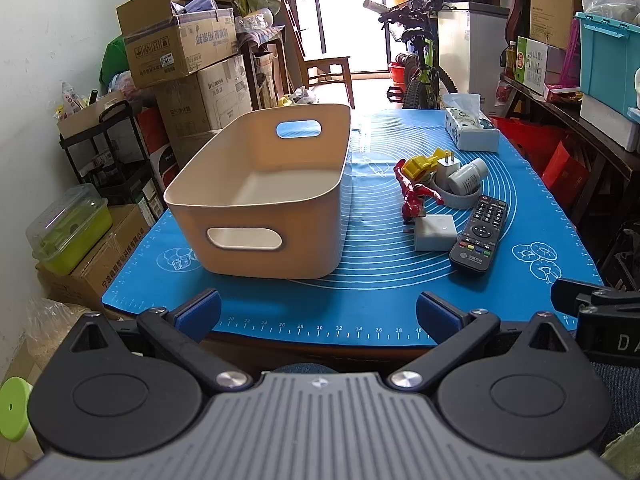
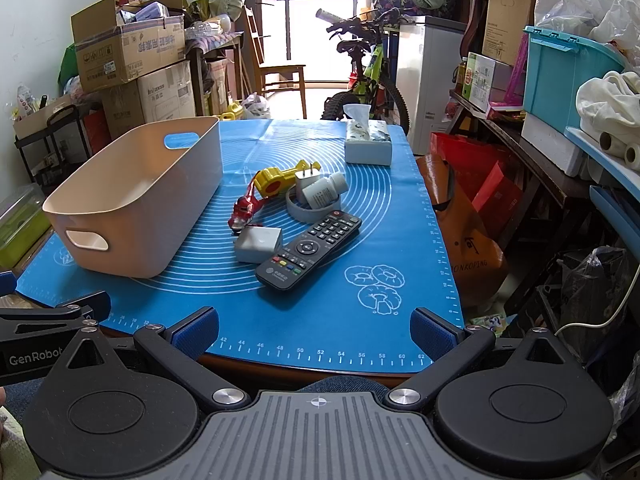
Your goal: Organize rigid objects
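Observation:
A beige bin (image 1: 260,184) with cut-out handles stands empty on the left of the blue mat (image 1: 380,272); it also shows in the right wrist view (image 2: 132,196). To its right lie a black remote (image 1: 479,234) (image 2: 310,249), a white cube adapter (image 1: 435,233) (image 2: 258,244), a red toy figure (image 1: 416,196) (image 2: 244,210), a yellow toy (image 1: 420,166) (image 2: 276,180), a white plug (image 1: 448,166), a white bottle (image 1: 468,176) (image 2: 324,192) and a grey ring (image 1: 460,198) (image 2: 312,210). My left gripper (image 1: 318,316) and right gripper (image 2: 314,330) are open and empty at the near table edge.
A tissue box (image 1: 470,128) (image 2: 368,140) sits at the mat's far right. Cardboard boxes (image 1: 180,40) stack at the left, a bicycle (image 2: 368,72) stands beyond the table, and shelves with a teal crate (image 2: 560,76) line the right.

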